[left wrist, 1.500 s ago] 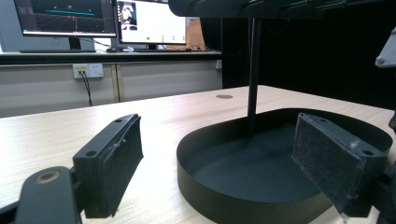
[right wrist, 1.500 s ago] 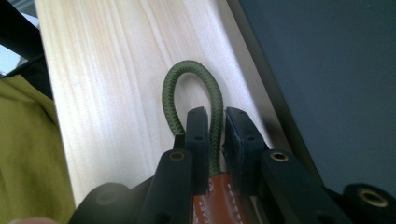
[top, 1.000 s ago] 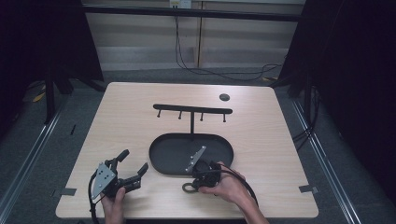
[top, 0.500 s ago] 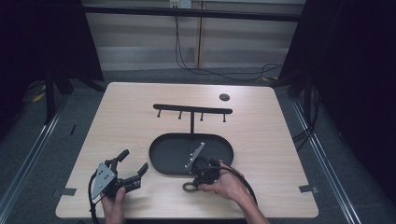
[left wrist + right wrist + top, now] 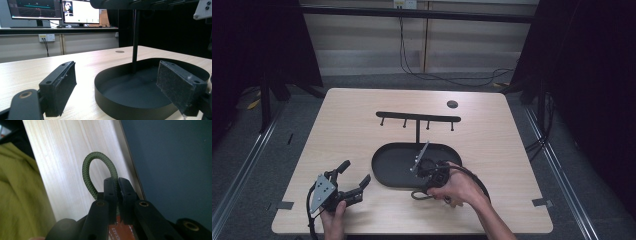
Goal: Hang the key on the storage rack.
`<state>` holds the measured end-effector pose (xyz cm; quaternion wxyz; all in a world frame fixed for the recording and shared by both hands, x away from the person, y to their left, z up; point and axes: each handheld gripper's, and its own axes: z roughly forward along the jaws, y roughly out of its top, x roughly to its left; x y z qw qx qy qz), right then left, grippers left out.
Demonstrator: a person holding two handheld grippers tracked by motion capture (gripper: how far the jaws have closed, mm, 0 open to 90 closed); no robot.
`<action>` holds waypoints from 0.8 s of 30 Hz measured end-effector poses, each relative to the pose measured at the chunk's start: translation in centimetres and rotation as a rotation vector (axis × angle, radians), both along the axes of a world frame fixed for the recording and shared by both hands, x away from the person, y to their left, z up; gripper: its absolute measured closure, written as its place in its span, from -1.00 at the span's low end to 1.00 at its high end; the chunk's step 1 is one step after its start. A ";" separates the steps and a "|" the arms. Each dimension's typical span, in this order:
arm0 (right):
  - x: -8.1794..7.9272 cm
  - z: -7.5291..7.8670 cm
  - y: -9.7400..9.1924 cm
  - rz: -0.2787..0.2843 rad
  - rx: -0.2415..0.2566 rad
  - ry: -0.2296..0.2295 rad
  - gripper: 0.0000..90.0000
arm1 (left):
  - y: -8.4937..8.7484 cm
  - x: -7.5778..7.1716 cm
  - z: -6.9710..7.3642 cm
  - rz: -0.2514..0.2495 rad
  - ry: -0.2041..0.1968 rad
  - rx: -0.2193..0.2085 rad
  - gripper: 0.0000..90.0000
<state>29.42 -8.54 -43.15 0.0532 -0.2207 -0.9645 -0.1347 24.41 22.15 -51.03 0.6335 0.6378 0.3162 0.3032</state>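
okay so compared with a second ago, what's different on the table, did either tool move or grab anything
Little changed. The right tool has edged slightly toward the tray, staying shut on the green cord loop. The left tool stays open at the table's near-left; the hook rack and small black disc are unmoved.

Cord loop [image 5: 93, 173]: green braided rope, bent into a narrow upright arch, one leg pinched between the closed jaws of the right tongs [image 5: 117, 182] above the light wood desk [image 5: 65, 157], beside the tray's edge. Oval tray [image 5: 394, 165]: matte black, shallow-walled, lying flat at the desk's centre toward the near side. Hook stand [image 5: 418, 117]: black horizontal bar with four small pegs on a thin upright post rising from the tray's far end.
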 end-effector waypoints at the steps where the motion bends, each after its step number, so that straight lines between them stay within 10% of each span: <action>1: 0.1 0.1 0.0 0.001 -0.006 0.008 0.91 | 0.0 0.0 0.0 0.000 0.000 -0.002 -0.65; 24: 1.4 5.1 -1.0 0.015 -0.039 0.007 0.91 | 0.1 0.0 0.0 -0.002 -0.002 0.010 -0.65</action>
